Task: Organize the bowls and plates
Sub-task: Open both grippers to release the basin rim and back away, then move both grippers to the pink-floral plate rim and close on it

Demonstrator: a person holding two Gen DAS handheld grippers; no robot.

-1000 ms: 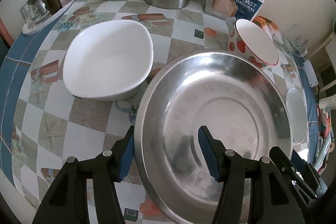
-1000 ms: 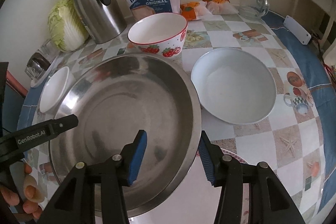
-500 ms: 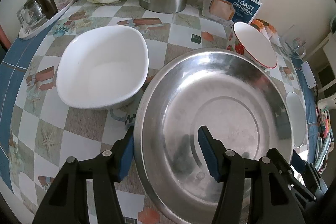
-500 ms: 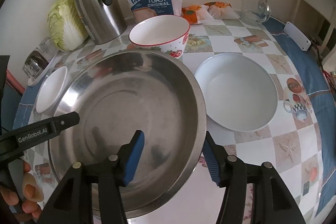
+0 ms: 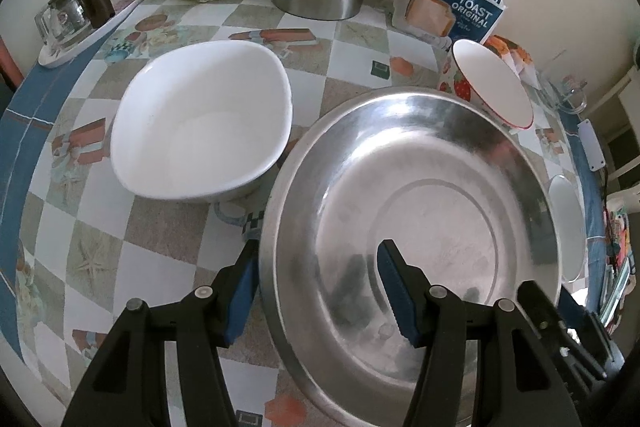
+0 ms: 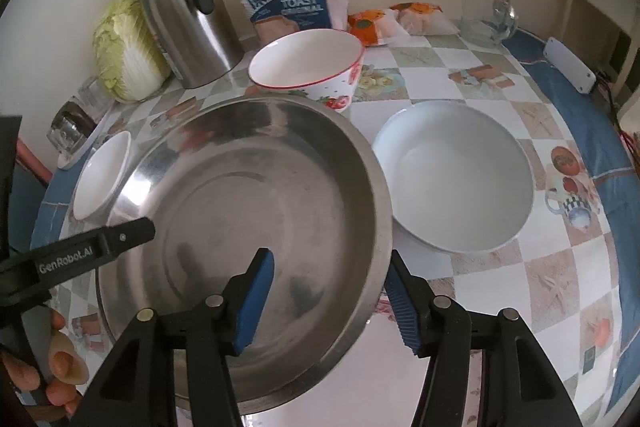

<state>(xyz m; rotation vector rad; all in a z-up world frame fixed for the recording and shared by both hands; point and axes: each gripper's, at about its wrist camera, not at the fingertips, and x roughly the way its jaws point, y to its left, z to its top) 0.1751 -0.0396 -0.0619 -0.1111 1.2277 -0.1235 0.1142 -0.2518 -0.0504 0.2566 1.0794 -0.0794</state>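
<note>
Counter (image 5: 100, 259): checked cloth, all the crockery spread across it.

Steel basin (image 5: 420, 187): centre of the counter, between both tongs. Against a second ago, barely shifted in either view; far rim now overlaps the foot of the strawberry bowl (image 6: 308, 63) a bit more. Reads as a slight raise or tilt, not a real carry. Can't tell whether the base is off the counter.

Pinkish plate-like surface (image 6: 372, 371) just under the basin's near edge; probably the stack base, not certain.

Shallow white bowl (image 6: 456, 179) just beside the basin on the right, deeper white bowl (image 5: 200, 123) just beside it on the left. Both unmoved, not nested.

Left tongs (image 5: 320, 291): wide open, straddling the rim, outer finger against the outside wall, inner finger well clear. Same gap as before.

Right tongs (image 6: 328, 299): same on the opposite rim, not clamped.

Meaning: basin pinched only between the two outer fingers, if at all. Slip risk on the smooth steel. No sorting progress yet.
</note>
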